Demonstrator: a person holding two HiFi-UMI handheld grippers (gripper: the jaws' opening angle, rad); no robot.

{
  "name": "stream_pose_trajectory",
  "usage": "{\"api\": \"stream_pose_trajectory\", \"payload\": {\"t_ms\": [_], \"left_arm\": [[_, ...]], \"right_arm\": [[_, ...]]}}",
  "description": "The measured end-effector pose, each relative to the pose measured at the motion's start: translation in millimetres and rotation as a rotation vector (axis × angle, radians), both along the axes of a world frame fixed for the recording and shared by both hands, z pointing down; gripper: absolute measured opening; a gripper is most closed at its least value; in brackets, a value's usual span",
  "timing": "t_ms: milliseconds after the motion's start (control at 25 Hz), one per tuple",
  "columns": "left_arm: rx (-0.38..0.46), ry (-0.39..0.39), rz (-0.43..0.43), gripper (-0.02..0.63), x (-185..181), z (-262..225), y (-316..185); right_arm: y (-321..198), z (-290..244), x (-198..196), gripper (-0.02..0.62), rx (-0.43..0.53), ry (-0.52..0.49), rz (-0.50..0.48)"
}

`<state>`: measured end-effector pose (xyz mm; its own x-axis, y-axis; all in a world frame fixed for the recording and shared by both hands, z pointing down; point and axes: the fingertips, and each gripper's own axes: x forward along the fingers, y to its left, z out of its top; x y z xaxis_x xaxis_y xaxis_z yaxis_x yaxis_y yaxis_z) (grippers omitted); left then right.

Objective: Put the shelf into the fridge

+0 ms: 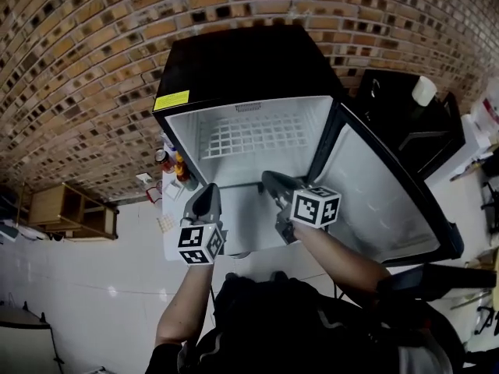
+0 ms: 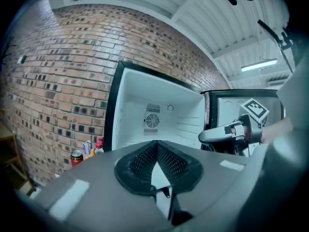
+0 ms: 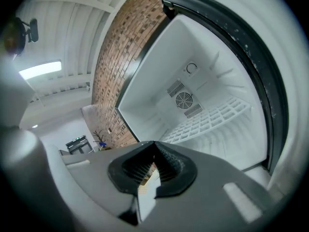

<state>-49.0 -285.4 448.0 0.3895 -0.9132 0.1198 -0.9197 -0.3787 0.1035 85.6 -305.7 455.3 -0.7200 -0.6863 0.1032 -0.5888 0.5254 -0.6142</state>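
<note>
Brick wall stands at the left, with bottles (image 1: 175, 166) beside the fridge (image 1: 234, 61). The left gripper (image 1: 209, 189) is pressed together on nothing. The white wire shelf (image 1: 249, 135) already lies flat inside the fridge, toward the back. The right gripper (image 1: 269, 179) is likewise closed and empty. The shelf looks light, stiff and slightly springy; its front wire seems the best place to pinch.
</note>
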Motion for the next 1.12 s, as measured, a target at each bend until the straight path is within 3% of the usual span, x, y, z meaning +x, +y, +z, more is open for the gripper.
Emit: {"api": "stream_pose_trajectory", "payload": {"t_ms": [240, 400, 480, 760, 1120], "left_arm": [[0.073, 0.028, 0.062, 0.002, -37, -39, 27], [0.066, 0.024, 0.129, 0.002, -51, -52, 42], [0.061, 0.057, 0.153, 0.002, -56, -57, 45], [0.078, 0.054, 0.239, 0.002, -54, -69, 58], [0.082, 0.1, 0.246, 0.002, -51, -79, 64]], "right_arm": [[25, -31, -11, 0.006, 0.115, 0.063, -0.003], [39, -48, -18, 0.006, 0.162, 0.074, 0.043], [44, -57, -20, 0.006, 0.187, 0.085, 0.069], [60, -79, -21, 0.005, 0.21, 0.108, 0.114], [75, -90, -8, 0.005, 0.239, 0.156, 0.148]]}}
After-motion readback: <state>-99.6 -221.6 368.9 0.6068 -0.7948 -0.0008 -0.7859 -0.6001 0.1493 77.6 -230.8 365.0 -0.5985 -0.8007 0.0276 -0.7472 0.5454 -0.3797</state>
